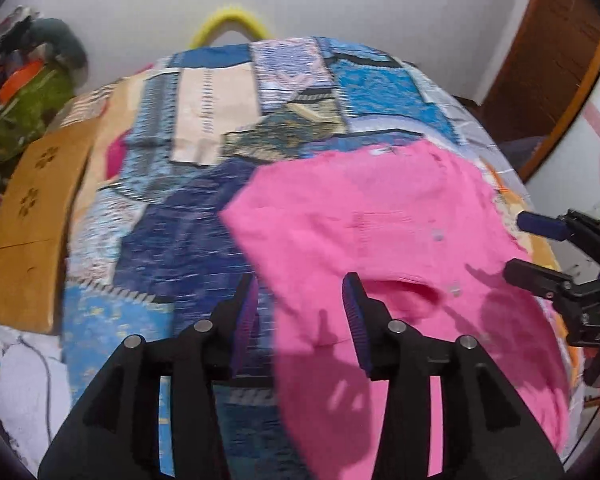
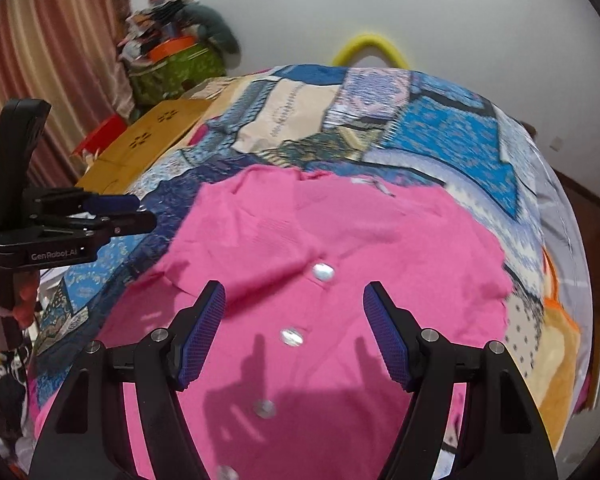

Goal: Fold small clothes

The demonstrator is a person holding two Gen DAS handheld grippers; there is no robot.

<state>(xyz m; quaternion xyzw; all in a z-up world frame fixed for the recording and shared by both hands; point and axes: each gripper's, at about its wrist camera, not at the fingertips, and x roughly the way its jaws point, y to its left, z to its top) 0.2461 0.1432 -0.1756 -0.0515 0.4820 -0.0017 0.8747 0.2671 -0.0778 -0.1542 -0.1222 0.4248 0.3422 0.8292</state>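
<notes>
Pink cardigan [image 2: 320, 248] lies flat on the bed [image 2: 440, 128], both grippers [image 1: 300, 312] [image 2: 294, 328] released above it, so grabbing an edge looks next.

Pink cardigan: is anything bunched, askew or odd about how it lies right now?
The pink cardigan lies buttoned, front up, on the patchwork cover. Its left part is rumpled, with a raised fold. No damage shows. Both hand-held grippers, left and right, are open above it.

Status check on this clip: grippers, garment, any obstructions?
Left gripper open, empty, over the cardigan's edge. Right gripper open, empty, above the buttons. Pink cardigan spread flat on quilt, unfolded. Nothing on it.
</notes>
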